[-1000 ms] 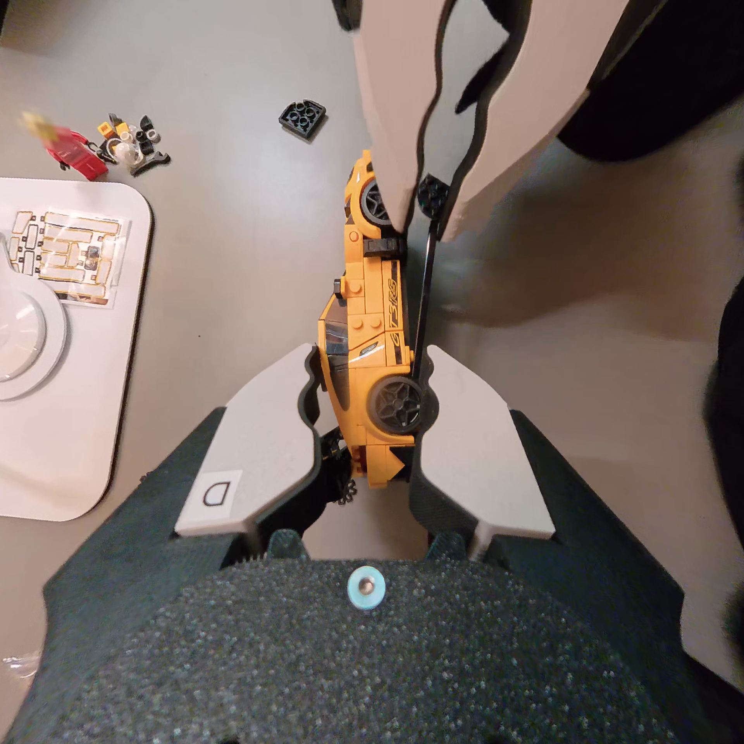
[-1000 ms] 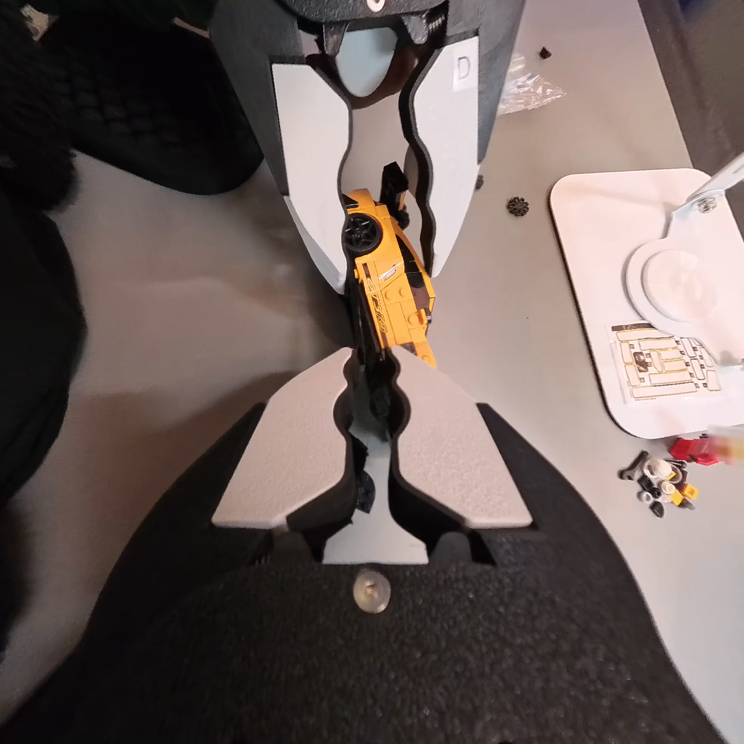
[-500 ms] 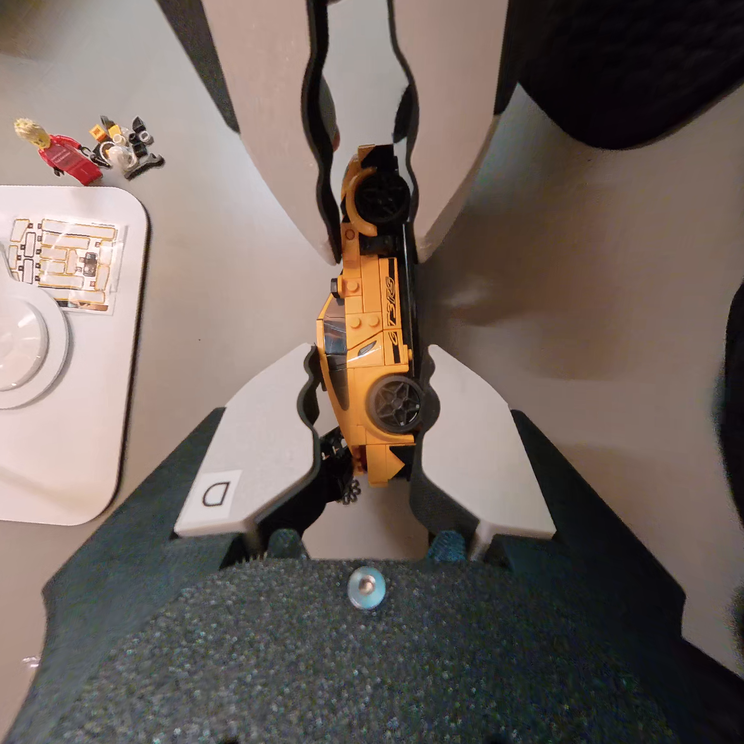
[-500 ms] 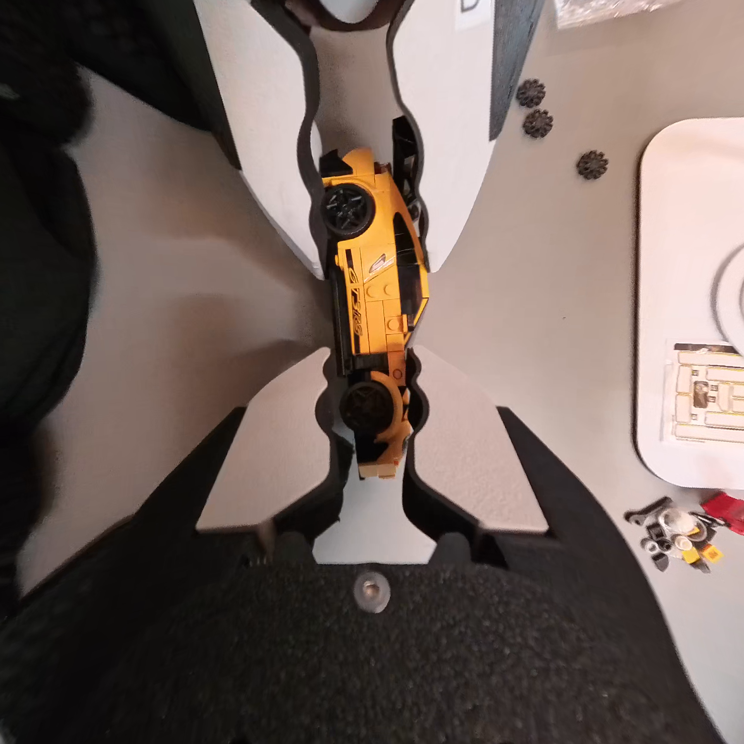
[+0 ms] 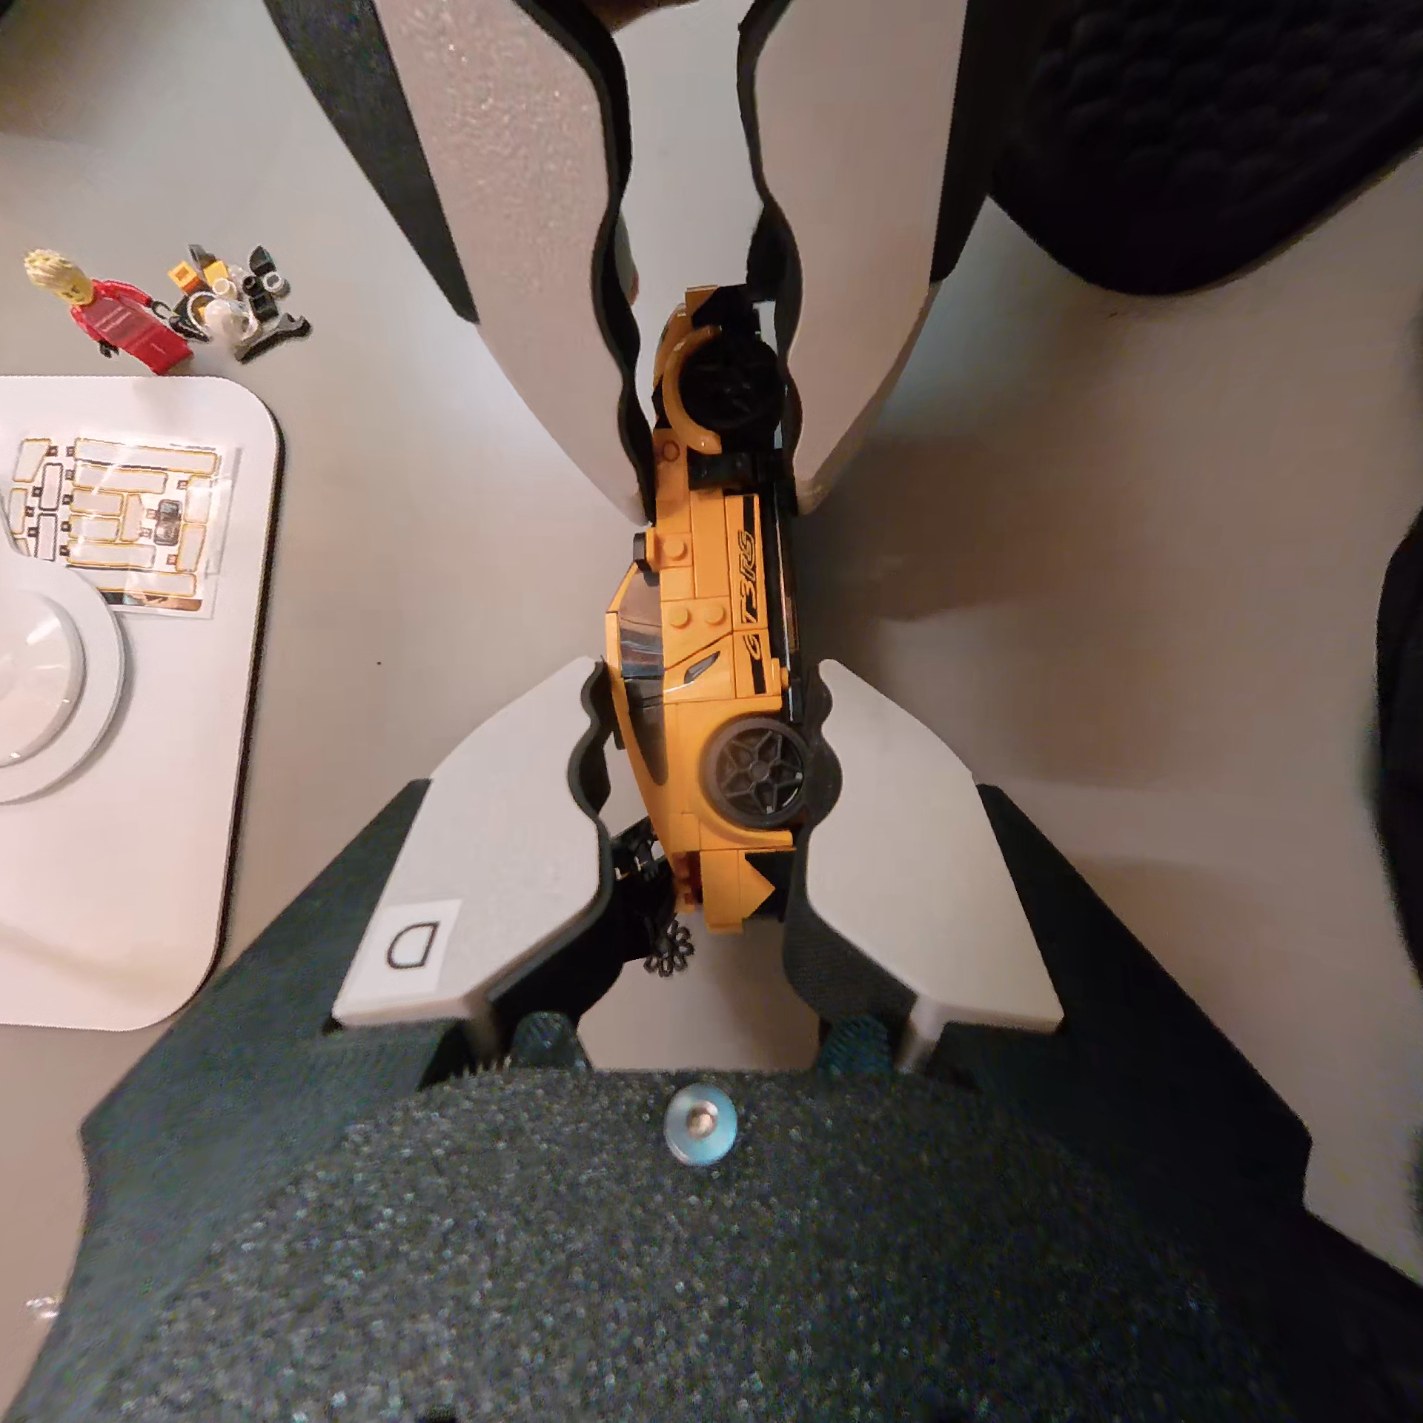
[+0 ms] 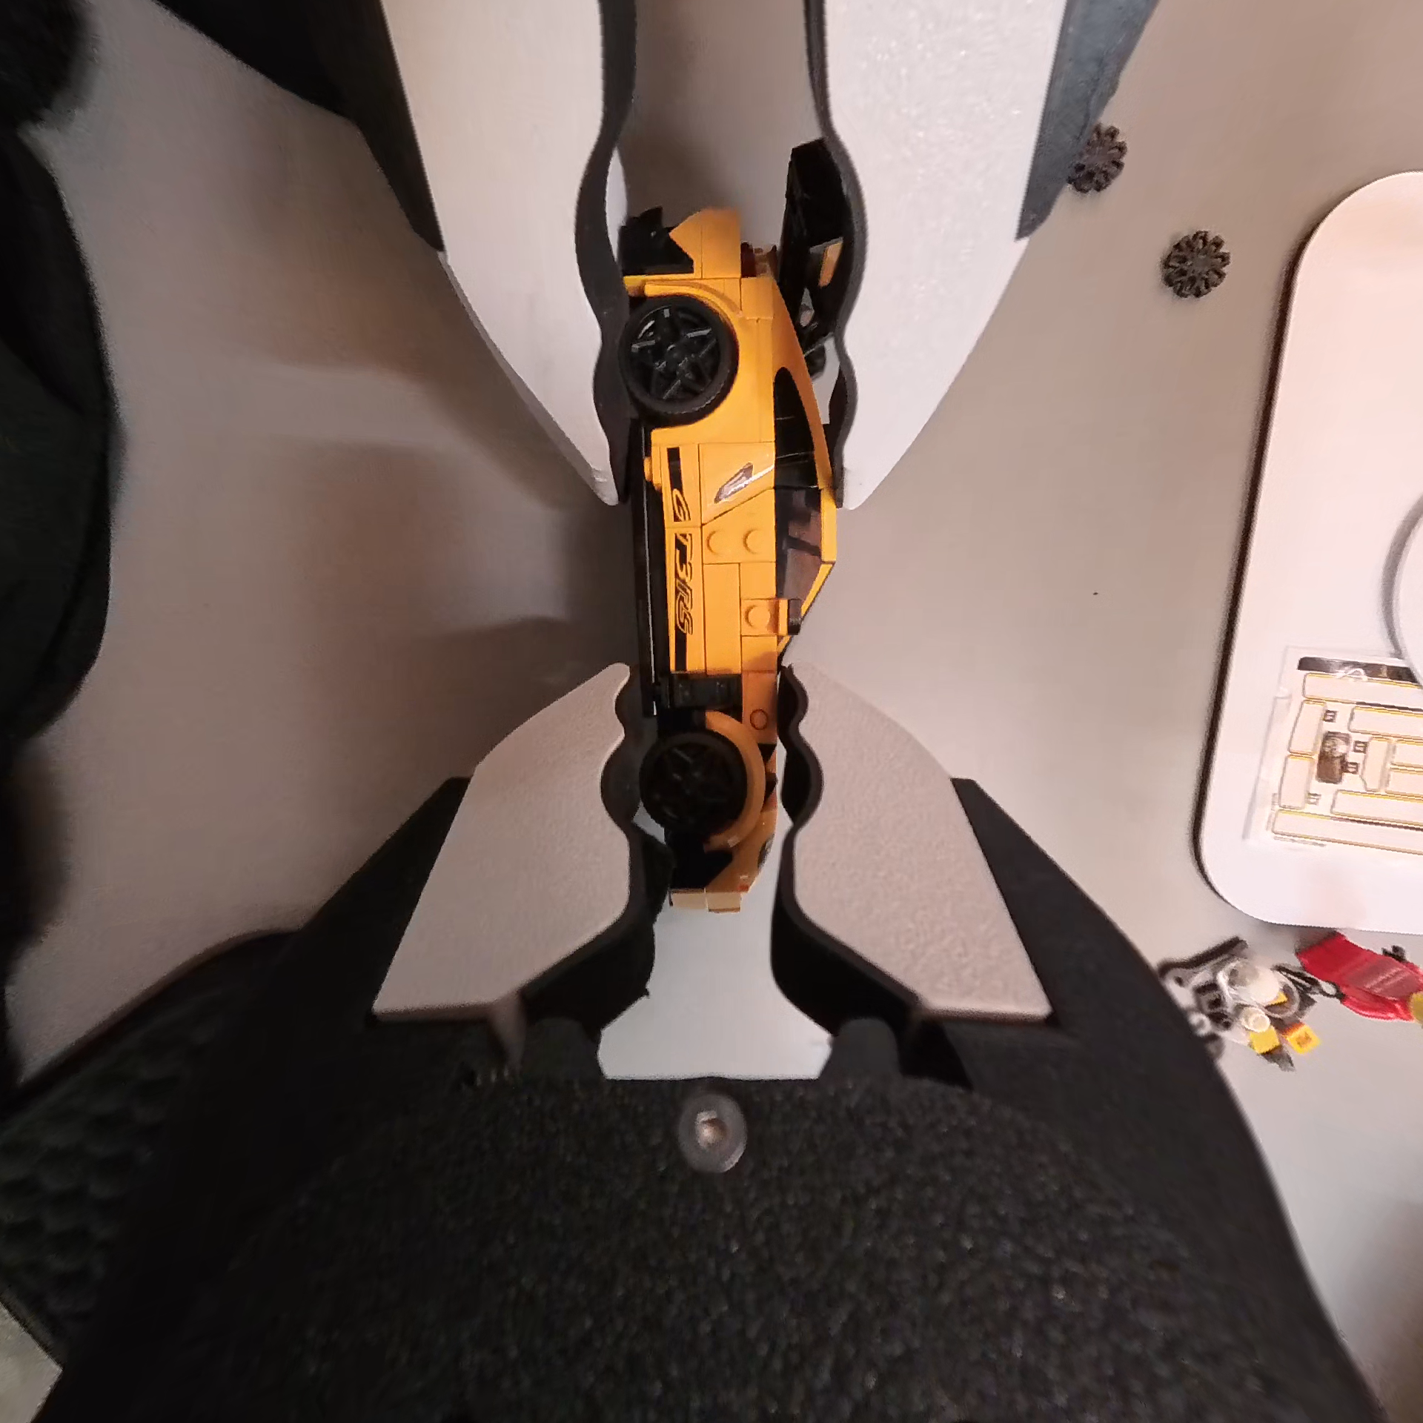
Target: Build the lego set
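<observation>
Above grey table [image 5: 462, 554], orange lego car [image 5: 724, 678] clamped by left hand-held gripper [image 5: 704, 670], right hand-held gripper [image 6: 704, 678]

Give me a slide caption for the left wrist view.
Both hand-held grippers, left and right, clamp opposite ends of the yellow lego car.

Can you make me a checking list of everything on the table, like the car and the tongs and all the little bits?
Surface: grey table, bare around the car.
Job's things: orange toy car, turned on its side, held at both ends; sticker sheet on a white board.
Clutter: red minifigure beside a small pile of loose pieces; black gear-like pieces on the table.
Grippers: left tongs shut on the car's rear; right tongs shut on its front.
Cables: nothing seen.
Surroundings: dark, soft-looking shapes at the edge, cannot tell what.
</observation>
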Available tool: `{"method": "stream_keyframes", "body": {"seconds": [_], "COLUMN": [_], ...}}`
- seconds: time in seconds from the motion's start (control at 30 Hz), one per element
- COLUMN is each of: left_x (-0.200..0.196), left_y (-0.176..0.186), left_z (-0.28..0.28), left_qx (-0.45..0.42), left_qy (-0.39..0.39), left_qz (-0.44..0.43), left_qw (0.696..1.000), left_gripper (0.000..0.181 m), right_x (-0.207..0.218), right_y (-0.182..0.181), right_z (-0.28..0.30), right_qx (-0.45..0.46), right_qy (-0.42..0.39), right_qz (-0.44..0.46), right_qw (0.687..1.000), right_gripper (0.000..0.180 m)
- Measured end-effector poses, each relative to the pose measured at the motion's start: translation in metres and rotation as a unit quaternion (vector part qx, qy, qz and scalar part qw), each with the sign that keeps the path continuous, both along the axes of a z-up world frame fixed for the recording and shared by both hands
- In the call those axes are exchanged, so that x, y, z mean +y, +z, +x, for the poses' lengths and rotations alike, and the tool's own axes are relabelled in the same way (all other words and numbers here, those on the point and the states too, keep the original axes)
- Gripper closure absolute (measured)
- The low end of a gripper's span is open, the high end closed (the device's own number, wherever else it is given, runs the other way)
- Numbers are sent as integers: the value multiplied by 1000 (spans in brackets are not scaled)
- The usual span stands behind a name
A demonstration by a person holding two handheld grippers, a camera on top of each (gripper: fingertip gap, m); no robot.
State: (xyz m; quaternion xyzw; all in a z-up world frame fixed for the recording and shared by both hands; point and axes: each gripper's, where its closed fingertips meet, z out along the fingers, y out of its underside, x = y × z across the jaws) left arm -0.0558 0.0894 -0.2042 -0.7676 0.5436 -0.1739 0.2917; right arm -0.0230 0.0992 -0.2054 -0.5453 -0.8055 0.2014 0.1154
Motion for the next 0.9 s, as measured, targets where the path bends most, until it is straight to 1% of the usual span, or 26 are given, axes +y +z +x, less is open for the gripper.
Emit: {"method": "stream_keyframes", "body": {"seconds": [0.43,0.9], "left_x": [0,0], "left_y": [0,0], "left_z": [2,1], "left_qx": [-4,-11], "left_qy": [-2,2], "left_qz": [-2,-8], "left_qw": [1000,1000], "left_gripper": [133,133], "right_x": [-1,-1], "right_y": [3,3], "right_z": [2,2], "right_qx": [-11,13], "right_qy": [13,6], "right_qz": [-3,4], "right_qw": [1000,1000], "right_gripper": [148,148]}}
